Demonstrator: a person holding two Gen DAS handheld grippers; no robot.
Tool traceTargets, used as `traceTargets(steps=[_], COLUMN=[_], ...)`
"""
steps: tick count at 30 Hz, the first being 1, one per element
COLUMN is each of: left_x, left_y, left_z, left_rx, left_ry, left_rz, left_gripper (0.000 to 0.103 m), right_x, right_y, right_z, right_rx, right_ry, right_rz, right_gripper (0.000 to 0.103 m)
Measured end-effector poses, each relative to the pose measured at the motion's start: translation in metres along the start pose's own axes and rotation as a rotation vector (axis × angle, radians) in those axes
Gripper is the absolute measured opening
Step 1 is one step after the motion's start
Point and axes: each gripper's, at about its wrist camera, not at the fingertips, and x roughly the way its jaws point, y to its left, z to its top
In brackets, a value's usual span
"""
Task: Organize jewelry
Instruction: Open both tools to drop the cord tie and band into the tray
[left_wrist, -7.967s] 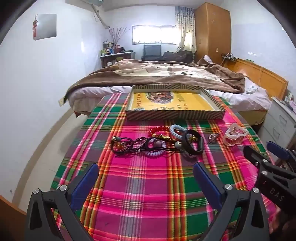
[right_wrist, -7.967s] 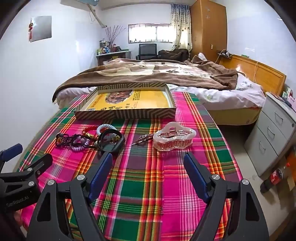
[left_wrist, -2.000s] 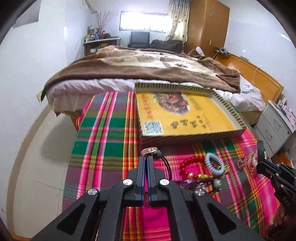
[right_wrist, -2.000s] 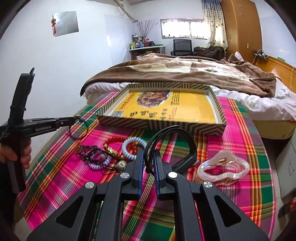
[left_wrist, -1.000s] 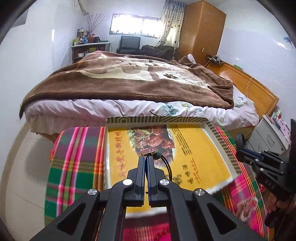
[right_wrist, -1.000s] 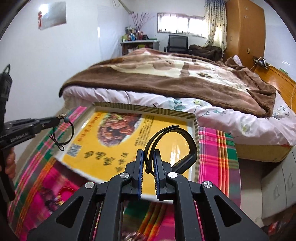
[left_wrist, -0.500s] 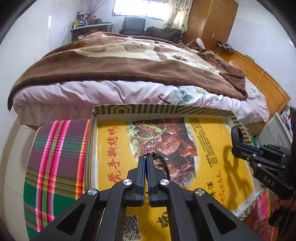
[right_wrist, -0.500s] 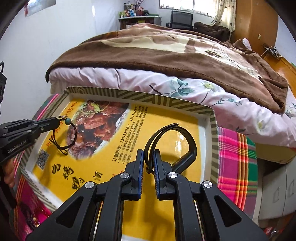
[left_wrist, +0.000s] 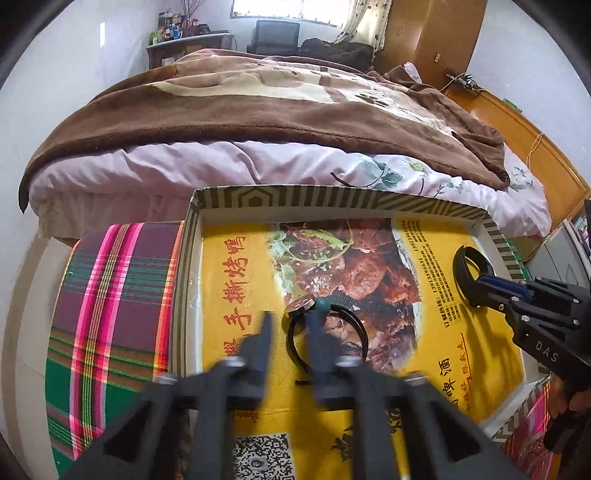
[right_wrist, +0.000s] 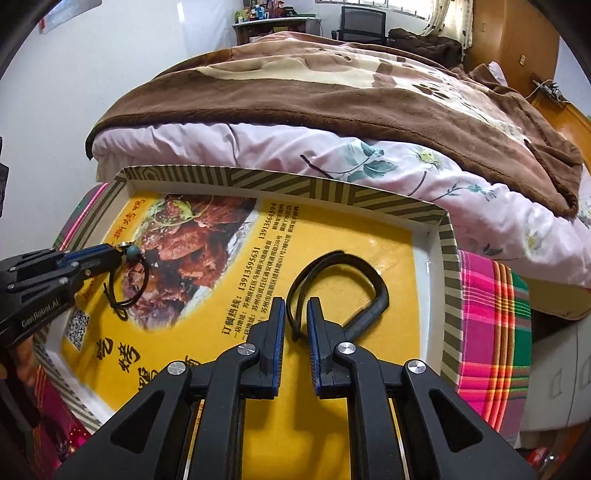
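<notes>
Both grippers hang over the shallow box (left_wrist: 369, 201) with a yellow printed liner and striped rim, also in the right wrist view (right_wrist: 280, 186). My left gripper (left_wrist: 288, 319) is open and motion-blurred. The black cord bracelet with a teal bead and metal charm (left_wrist: 325, 332) lies on the liner between and just beyond its fingers. My right gripper (right_wrist: 296, 306) is open a little. The black band (right_wrist: 369, 284) rests on the liner, one thin end between the fingers. In the right wrist view the cord bracelet (right_wrist: 129, 280) hangs at the left gripper's tip.
The box sits on a pink and green plaid cloth (left_wrist: 110, 302). A bed with a brown blanket (left_wrist: 277, 99) stands right behind the box. Grey drawers (right_wrist: 554, 387) are at the right. Red beads (right_wrist: 70, 443) show at the lower left.
Both grippers have opened over the box. The cord bracelet and the black band have dropped from shut fingers onto the liner. Both grippers moved lower toward the box.
</notes>
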Motion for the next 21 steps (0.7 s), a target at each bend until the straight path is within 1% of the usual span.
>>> traceTargets(steps=[1, 2, 4, 7, 10, 15, 16, 17, 18, 19, 21], left_x=[-0.002, -0.004, -0.009, -0.017, -0.034, -0.073, -0.082, -0.092, -0.103, -0.112, -0.125], left_y=[0.000, 0.000, 0.000, -0.002, -0.003, 0.000, 0.000, 0.001, 0.003, 0.006, 0.010], left_z=[0.000, 0.000, 0.000, -0.002, -0.009, -0.027, -0.032, -0.038, -0.047, -0.055, -0.068], left_rx=[-0.003, -0.006, -0.008, -0.002, 0.002, -0.001, -0.002, -0.003, -0.007, -0.007, -0.009], left_ry=[-0.007, -0.012, -0.019, -0.024, -0.042, -0.094, -0.107, -0.120, -0.137, -0.150, -0.160], left_rz=[-0.006, -0.009, -0.015, -0.013, -0.013, -0.025, -0.023, -0.025, -0.029, -0.034, -0.036], left_gripper=[0.057, 0.062, 0.062, 0.063, 0.066, 0.067, 0.070, 0.078, 0.081, 0.083, 0.083], right_x=[-0.001, -0.003, -0.008, -0.018, -0.038, -0.070, -0.075, -0.081, -0.085, -0.091, -0.094], right_y=[0.000, 0.001, 0.001, 0.003, 0.007, 0.018, 0.020, 0.024, 0.026, 0.031, 0.038], right_z=[0.001, 0.001, 0.001, -0.001, -0.008, -0.033, -0.039, -0.048, -0.054, -0.064, -0.077], right_rx=[-0.003, -0.003, 0.000, 0.005, 0.009, 0.002, -0.002, -0.007, -0.011, -0.017, -0.028], right_ry=[-0.006, -0.011, -0.019, -0.037, -0.076, -0.122, -0.128, -0.132, -0.136, -0.139, -0.130], right_rz=[0.001, 0.001, 0.005, -0.001, 0.020, 0.092, 0.102, 0.114, 0.123, 0.141, 0.172], right_gripper=[0.021, 0.023, 0.032, 0.034, 0.034, 0.034, 0.034, 0.034, 0.034, 0.034, 0.034])
